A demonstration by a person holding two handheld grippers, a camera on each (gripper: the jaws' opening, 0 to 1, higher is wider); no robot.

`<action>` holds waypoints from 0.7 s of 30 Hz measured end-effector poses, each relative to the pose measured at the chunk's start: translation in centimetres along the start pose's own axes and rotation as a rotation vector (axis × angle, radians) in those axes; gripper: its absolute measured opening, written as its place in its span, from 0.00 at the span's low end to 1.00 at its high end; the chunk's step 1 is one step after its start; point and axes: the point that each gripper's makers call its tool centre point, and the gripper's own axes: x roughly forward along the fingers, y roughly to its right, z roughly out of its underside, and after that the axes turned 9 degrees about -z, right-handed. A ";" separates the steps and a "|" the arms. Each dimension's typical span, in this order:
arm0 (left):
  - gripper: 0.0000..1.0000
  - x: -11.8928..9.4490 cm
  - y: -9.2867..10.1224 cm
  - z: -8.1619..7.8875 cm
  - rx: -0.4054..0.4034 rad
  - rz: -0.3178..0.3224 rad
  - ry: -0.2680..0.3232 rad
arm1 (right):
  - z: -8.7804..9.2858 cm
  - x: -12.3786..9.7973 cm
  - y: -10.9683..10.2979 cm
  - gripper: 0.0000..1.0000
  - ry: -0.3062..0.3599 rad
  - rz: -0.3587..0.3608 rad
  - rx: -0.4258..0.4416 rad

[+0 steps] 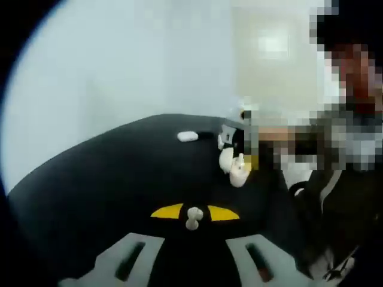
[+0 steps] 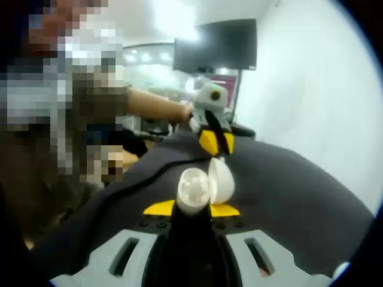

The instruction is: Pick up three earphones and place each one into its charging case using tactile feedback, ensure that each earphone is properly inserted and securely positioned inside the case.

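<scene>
Left gripper view: left tongs (image 1: 193,216) clamped on a small white earphone (image 1: 193,219), pinched between the yellow tips, stem hanging down. Dark worktop (image 1: 108,173) below. Further out on it lies a closed white case (image 1: 187,136), flat, well apart from the tongs. To the right of it the right tongs (image 1: 234,167) come in holding a white open charging case (image 1: 230,162); details blurred.

Right gripper view: right tongs (image 2: 192,206) clamped on the open charging case (image 2: 203,188), lid flipped up to the right, round interior facing the camera. Beyond it, the left tongs (image 2: 215,143) point down toward the case, yellow tips close together; the earphone cannot be made out from here. A person's forearm (image 2: 155,107) reaches in behind. Dark monitor (image 2: 215,45) on the far wall.
</scene>
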 end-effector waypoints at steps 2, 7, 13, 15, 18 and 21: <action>0.12 0.4 0.2 0.5 0.009 0.005 -0.014 | 0.0 0.0 0.0 0.21 0.000 0.000 0.000; 0.04 0.2 0.6 0.2 -0.013 0.011 0.024 | 0.0 0.1 -0.1 0.21 0.001 -0.002 0.000; 0.03 -0.4 1.3 -0.2 -0.032 -0.016 0.038 | 0.0 0.1 -0.2 0.21 0.002 -0.002 -0.001; 0.03 -0.8 2.3 -2.2 -0.072 0.004 0.114 | 0.0 0.1 -0.1 0.21 0.001 -0.002 -0.001; 0.03 -1.3 4.5 -5.3 -0.077 0.037 0.202 | 0.0 0.1 -0.1 0.21 0.001 -0.001 -0.001; 0.03 -1.0 6.5 -7.5 -0.040 0.060 0.235 | 0.1 0.1 -0.1 0.21 0.000 0.000 0.000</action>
